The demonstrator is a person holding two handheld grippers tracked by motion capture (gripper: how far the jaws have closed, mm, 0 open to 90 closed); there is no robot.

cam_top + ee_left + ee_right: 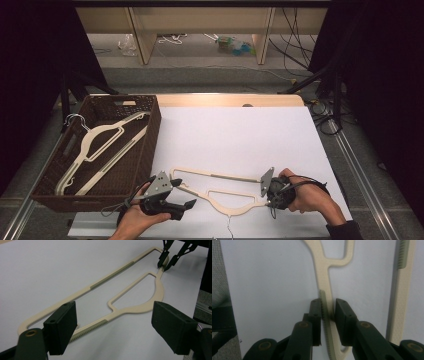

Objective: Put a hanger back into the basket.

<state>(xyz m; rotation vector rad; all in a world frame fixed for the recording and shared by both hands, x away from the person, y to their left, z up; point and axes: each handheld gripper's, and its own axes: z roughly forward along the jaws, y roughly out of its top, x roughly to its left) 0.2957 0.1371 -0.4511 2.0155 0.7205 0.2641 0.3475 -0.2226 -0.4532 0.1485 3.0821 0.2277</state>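
A cream plastic hanger [220, 175] lies flat on the white table sheet [235, 135], near the front edge. My right gripper [261, 197] is shut on its right end; in the right gripper view both pads [315, 311] press the ribbed arm of the hanger [324, 265]. My left gripper [184, 194] stands open at the hanger's left end. In the left gripper view its jaws are wide apart around the lower arm of the hanger [140, 307] without touching it. The right gripper [166, 261] shows farther off, at the hanger's far end.
A brown woven basket [150, 130] stands at the table's left and holds a second cream hanger [100, 145] with a metal hook. The table's front edge runs just below both hands. Beyond the far edge are a wooden shelf [200, 20] and floor cables.
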